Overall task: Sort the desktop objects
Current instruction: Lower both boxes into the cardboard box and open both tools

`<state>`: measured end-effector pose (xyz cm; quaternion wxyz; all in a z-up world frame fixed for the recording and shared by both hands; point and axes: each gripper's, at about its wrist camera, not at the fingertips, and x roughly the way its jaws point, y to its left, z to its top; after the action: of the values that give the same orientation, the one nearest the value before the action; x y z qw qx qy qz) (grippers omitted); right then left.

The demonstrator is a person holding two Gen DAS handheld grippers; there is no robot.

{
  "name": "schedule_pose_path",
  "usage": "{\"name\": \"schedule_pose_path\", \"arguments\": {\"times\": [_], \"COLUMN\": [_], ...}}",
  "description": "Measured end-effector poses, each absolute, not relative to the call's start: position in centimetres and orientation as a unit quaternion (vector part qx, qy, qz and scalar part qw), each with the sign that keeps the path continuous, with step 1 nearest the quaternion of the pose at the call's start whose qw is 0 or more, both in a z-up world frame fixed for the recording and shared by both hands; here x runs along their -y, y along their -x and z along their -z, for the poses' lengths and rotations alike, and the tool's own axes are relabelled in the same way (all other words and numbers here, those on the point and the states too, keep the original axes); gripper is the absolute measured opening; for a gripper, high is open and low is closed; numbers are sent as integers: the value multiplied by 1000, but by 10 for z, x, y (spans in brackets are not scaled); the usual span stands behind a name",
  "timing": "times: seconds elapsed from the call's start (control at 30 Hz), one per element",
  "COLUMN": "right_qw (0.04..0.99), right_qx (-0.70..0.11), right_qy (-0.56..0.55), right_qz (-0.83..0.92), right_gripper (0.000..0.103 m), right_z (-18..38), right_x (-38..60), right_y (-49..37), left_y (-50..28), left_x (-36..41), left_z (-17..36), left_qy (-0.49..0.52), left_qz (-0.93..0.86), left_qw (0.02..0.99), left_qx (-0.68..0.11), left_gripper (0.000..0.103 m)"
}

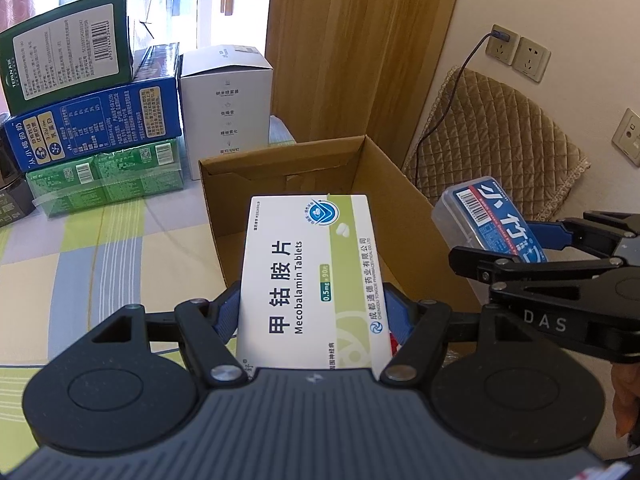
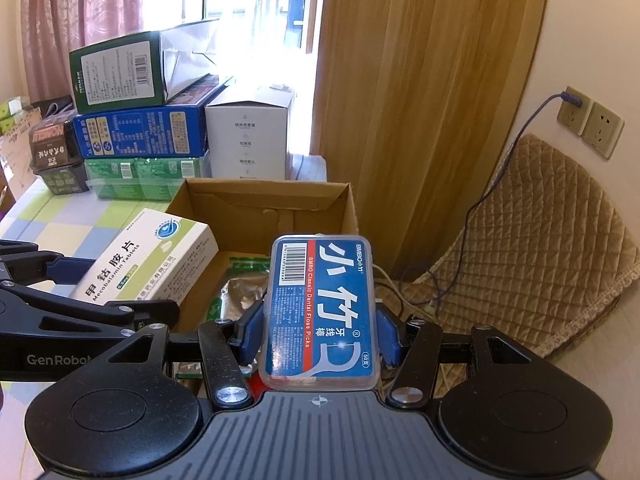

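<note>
**Two boxes held over the open carton**

In the left wrist view, the left gripper (image 1: 312,312) is clamped on a white tablet box (image 1: 310,276), its blue pads pressed to both long sides. The box's near end is hidden behind the gripper body. It sits above the near edge of the open cardboard carton (image 1: 376,184), whose floor is mostly covered by the box. At the right, the right gripper (image 1: 516,240) grips a blue floss case (image 1: 488,216); its far jaw is partly screened by the case. Stacked cartons (image 1: 92,116) on the checked tablecloth (image 1: 100,248) are cut off at the left edge.

In the right wrist view, the right gripper (image 2: 320,332) grasps the floss case (image 2: 320,312) by its sides, above the carton (image 2: 264,196). Inside the carton, a foil packet (image 2: 240,296) shows only in part, and the items below it are too hidden to name. The left gripper (image 2: 100,284) enters from the left holding the tablet box (image 2: 148,256); its pads are barely visible here.
</note>
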<state>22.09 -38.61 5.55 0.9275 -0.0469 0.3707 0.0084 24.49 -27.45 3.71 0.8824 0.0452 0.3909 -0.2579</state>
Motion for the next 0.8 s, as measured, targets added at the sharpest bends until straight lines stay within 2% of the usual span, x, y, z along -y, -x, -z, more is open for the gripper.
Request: {"name": "schedule_pose_path", "arguments": {"times": [0.47, 0.5, 0.57, 0.8], "right_qw": [926, 926, 927, 926], "right_qx": [-374, -374, -373, -374], "right_qy": [50, 50, 49, 44], "right_qz": [3, 4, 7, 1], "right_gripper": [54, 54, 54, 54], "right_z": [-49, -49, -49, -48], "right_x": [389, 389, 390, 389], "right_y": [-231, -231, -231, -229], "left_y": [-253, -254, -254, -253], "left_x": [283, 284, 283, 272], "left_z": [-30, -30, -30, -34], "left_qy": [-47, -49, -50, -52], "left_qz": [268, 267, 258, 247], "left_qw": [878, 878, 883, 889], "left_qx": [-394, -393, -390, -381], "left_gripper": [67, 68, 81, 82]}}
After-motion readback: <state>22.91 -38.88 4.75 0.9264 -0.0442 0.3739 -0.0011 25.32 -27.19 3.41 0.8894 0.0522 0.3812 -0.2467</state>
